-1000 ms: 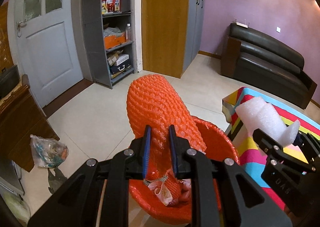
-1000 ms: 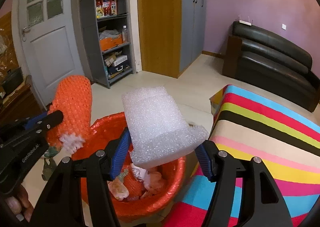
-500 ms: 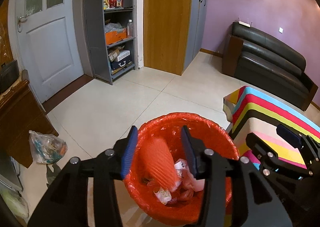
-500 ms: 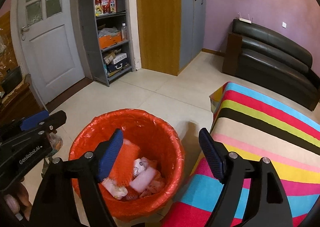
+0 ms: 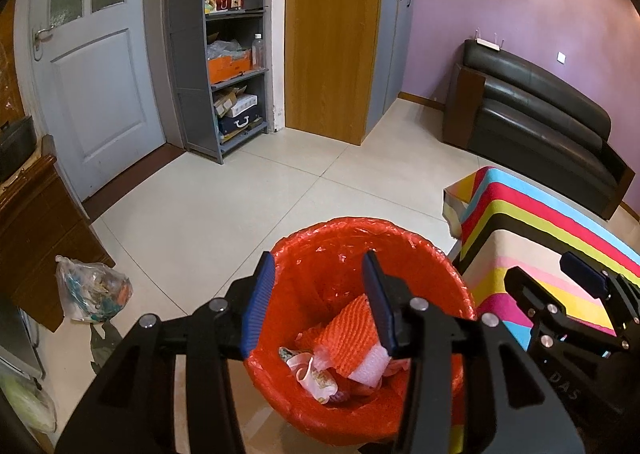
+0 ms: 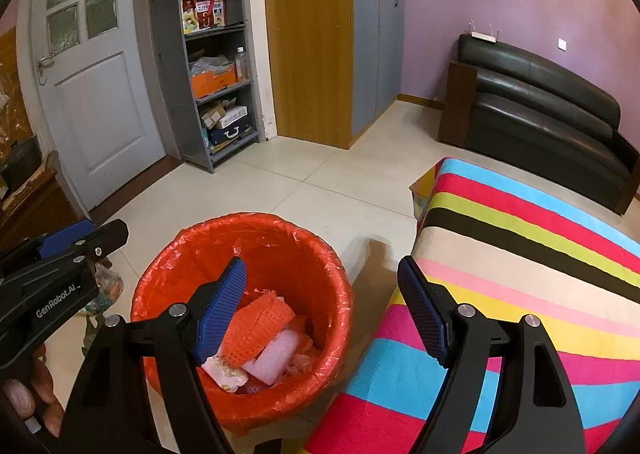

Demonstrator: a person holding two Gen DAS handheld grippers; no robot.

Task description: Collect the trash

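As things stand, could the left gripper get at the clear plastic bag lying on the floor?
Probably yes: the left gripper is open and empty, and bare floor surrounds the clear plastic bag.

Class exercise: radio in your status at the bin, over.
Left gripper open, empty. Right gripper open, empty. Orange wrap and white foam inside bin. Nothing obstructing.

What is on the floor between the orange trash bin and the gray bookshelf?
Nothing: only bare pale floor tiles lie between the orange trash bin and the gray bookshelf; both wrist views show it.
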